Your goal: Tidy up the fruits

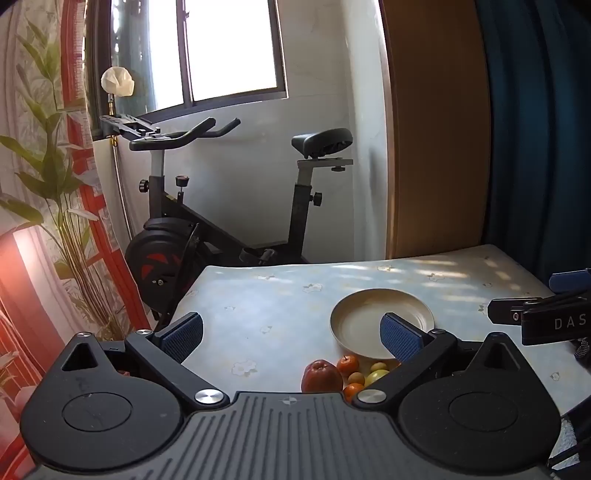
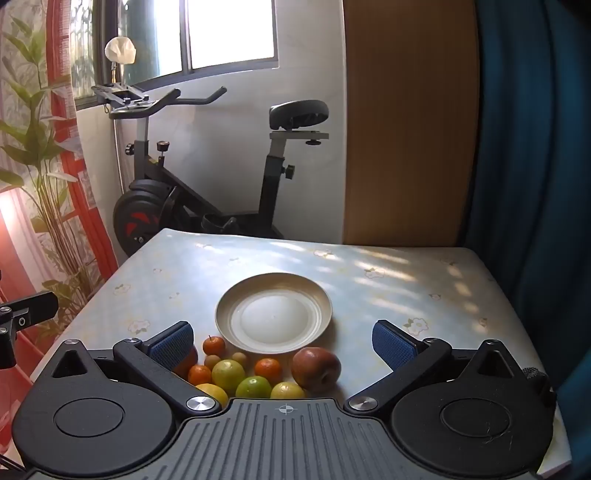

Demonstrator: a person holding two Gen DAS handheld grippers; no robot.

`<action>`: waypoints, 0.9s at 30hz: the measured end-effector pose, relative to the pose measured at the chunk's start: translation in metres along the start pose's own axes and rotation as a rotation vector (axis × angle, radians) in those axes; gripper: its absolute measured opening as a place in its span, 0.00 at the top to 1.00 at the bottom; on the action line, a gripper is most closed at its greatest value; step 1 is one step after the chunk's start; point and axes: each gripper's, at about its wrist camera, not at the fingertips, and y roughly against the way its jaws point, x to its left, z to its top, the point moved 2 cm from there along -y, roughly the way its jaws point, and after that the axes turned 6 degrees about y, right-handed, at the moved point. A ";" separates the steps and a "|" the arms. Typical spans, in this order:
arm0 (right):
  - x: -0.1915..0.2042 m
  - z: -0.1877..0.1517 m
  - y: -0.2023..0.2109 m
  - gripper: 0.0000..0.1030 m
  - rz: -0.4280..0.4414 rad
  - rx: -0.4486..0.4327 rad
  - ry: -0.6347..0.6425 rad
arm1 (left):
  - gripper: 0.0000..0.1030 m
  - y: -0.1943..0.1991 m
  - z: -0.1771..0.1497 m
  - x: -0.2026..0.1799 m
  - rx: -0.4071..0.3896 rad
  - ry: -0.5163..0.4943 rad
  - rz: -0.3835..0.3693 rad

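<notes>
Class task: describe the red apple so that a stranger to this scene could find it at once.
Find the round cream plate in the middle of the flowered table. Just in front of it, on the near side, lies a cluster of small fruit. The red apple sits at the cluster's right end: the largest piece and the only dark red one beside orange, yellow and green neighbours.

Exercise bike (image 2: 207,177), window (image 2: 229,33), plant (image 2: 40,147), curtain (image 2: 535,184)

Bright sun pours through the big glass window (image 2: 229,33), all white glare. Patchy shadows spot the pale flowered table (image 2: 388,273). Edges bend round.
</notes>
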 end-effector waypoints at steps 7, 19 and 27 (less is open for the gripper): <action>0.000 0.000 0.000 0.00 0.001 -0.002 -0.001 | 0.00 0.001 0.006 0.002 0.005 -0.001 0.010; -0.003 0.001 0.000 0.00 0.000 -0.004 0.002 | 0.00 0.001 0.001 -0.001 -0.018 0.012 0.009; 0.000 -0.001 0.004 0.00 -0.004 -0.011 0.005 | 0.00 0.003 0.000 -0.002 -0.026 0.004 0.008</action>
